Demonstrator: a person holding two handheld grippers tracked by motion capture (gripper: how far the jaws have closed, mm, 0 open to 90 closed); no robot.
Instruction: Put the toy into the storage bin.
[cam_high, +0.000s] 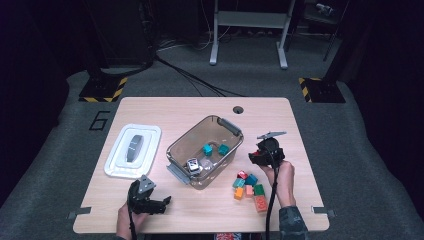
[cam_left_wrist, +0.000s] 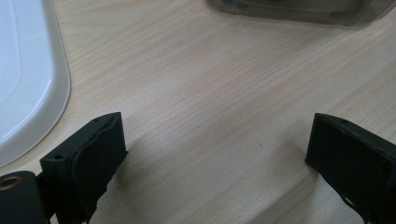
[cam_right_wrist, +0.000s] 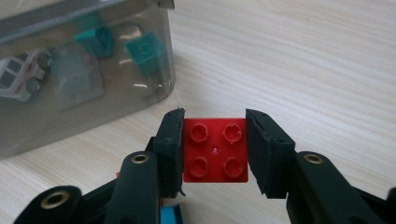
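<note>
Bin (cam_high: 227, 131) beside gripped red brick (cam_right_wrist: 215, 150); lid (cam_high: 150, 132) apart.

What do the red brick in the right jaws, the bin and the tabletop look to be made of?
Red brick: glossy moulded plastic, judging by its studs and highlights. Bin: clear, smoky plastic, since the blocks inside show through its wall. Table: pale wood-grain surface, matte, possibly laminate rather than solid wood.

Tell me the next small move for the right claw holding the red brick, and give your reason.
Probably carry it across and over the clear bin's open top. The right claw is shut on the red brick just outside the bin wall, above the table; two teal bricks and a toy car already lie inside, so this one likely joins them.
</note>
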